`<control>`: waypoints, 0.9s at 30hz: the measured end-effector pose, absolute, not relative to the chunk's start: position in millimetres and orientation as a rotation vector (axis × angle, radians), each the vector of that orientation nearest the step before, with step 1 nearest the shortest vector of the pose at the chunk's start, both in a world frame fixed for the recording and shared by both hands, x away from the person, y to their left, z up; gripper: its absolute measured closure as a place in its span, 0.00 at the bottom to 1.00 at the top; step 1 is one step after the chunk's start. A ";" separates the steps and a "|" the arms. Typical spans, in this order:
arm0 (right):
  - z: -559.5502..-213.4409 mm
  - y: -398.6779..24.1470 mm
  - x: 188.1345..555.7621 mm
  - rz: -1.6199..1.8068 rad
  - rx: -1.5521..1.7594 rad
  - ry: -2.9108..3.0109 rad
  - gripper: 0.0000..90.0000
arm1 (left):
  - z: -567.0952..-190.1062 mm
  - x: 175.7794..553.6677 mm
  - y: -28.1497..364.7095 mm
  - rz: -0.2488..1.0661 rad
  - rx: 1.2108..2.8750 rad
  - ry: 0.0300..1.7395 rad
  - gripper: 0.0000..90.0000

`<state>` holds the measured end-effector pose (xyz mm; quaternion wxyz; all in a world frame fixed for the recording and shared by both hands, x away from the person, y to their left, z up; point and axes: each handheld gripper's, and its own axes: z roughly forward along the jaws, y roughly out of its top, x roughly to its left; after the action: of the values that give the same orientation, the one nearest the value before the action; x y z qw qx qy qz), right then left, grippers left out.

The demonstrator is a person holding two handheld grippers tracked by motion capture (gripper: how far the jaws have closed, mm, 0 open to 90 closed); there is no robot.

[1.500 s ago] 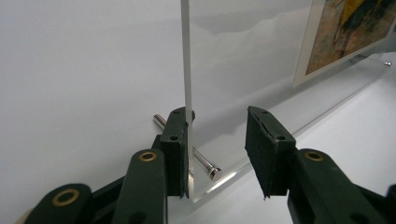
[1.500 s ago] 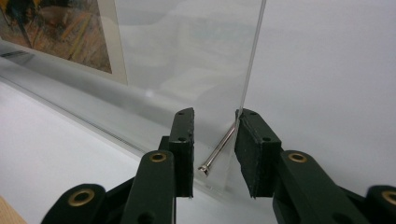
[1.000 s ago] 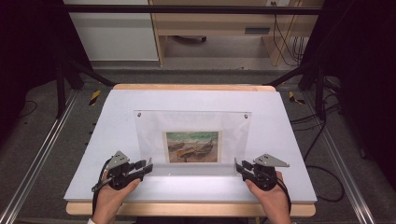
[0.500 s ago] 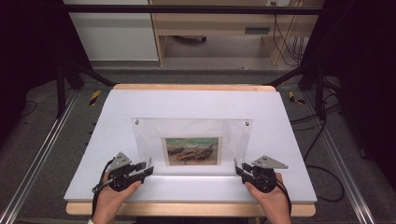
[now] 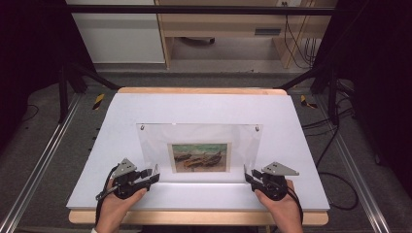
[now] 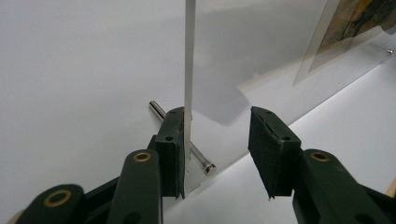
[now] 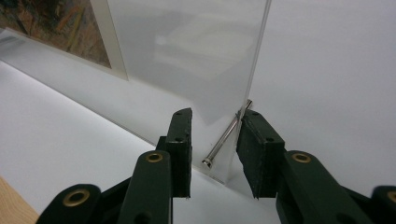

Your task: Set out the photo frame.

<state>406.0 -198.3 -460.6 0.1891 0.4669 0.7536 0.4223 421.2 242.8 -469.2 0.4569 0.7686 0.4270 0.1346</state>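
Frame (image 5: 199, 148): clear acrylic photo frame, standing tilted at the centre of the high view, its lower edge on the white sheet near the bottom of the picture.
Print (image 5: 199, 157): a painting of boats, held inside the frame, in the lower middle of the pane.
Studs: two small metal ones at the frame's upper corners (image 5: 142, 127); a metal pin (image 6: 161, 112) sticks out at the lower corner in the left gripper view, and another pin (image 7: 224, 140) shows at the lower corner in the right gripper view.
Left gripper (image 5: 154, 174): lower left of the high view, at the frame's lower left corner. In the left gripper view the pane's edge runs up the middle of the picture and lies against the inner face of the left jaw; the right jaw stands clear of it, with a gap between. Jaws apart, not clamped; they have just been opening a little.
Right gripper (image 5: 247, 175): lower right of the high view, at the frame's lower right corner. In the right gripper view the pane's edge and its pin sit by the right jaw; the left jaw stands off from the pane. Jaws apart, not clamped.
Hands: left hand (image 5: 116, 204) and right hand (image 5: 279, 204) come in from the bottom edge, each around its gripper.
Bench (image 5: 194, 91): wooden, covered by a white sheet (image 5: 194, 107), filling the middle of the high view.
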 end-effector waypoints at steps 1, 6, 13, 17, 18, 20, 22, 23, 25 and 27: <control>-460.7 -198.3 406.1 1.188 1.311 2.119 0.73 | -469.3 421.3 242.7 0.331 1.893 1.053 0.63; -460.9 -197.4 406.4 1.189 1.313 2.122 0.69 | -469.1 421.6 243.3 0.321 1.889 1.057 0.63; -460.5 -191.8 407.6 1.194 1.293 2.111 0.47 | -467.8 422.4 243.4 0.320 1.852 1.064 0.50; -459.2 -190.4 409.0 1.195 1.272 2.105 0.36 | -467.7 423.8 243.3 0.312 1.837 1.068 0.37; -458.2 -189.1 409.5 1.189 1.254 2.102 0.30 | -467.1 423.9 242.5 0.317 1.832 1.068 0.32; -457.2 -187.6 409.0 1.194 1.255 2.093 0.26 | -466.3 423.5 241.8 0.334 1.830 1.063 0.28; -457.0 -187.3 409.2 1.193 1.243 2.089 0.24 | -466.0 423.4 241.6 0.338 1.827 1.062 0.25; -456.5 -186.6 409.5 1.194 1.236 2.083 0.20 | -465.3 423.5 241.3 0.347 1.825 1.057 0.24; -456.2 -186.4 409.8 1.188 1.227 2.075 0.17 | -464.9 423.7 241.0 0.351 1.824 1.052 0.21; -455.4 -186.0 409.8 1.196 1.223 2.067 0.14 | -464.3 423.7 240.6 0.354 1.823 1.049 0.18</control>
<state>409.8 -186.0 -455.4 0.2273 0.4439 0.7503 0.4339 423.7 240.6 -464.3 0.4832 0.7483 0.4308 0.1453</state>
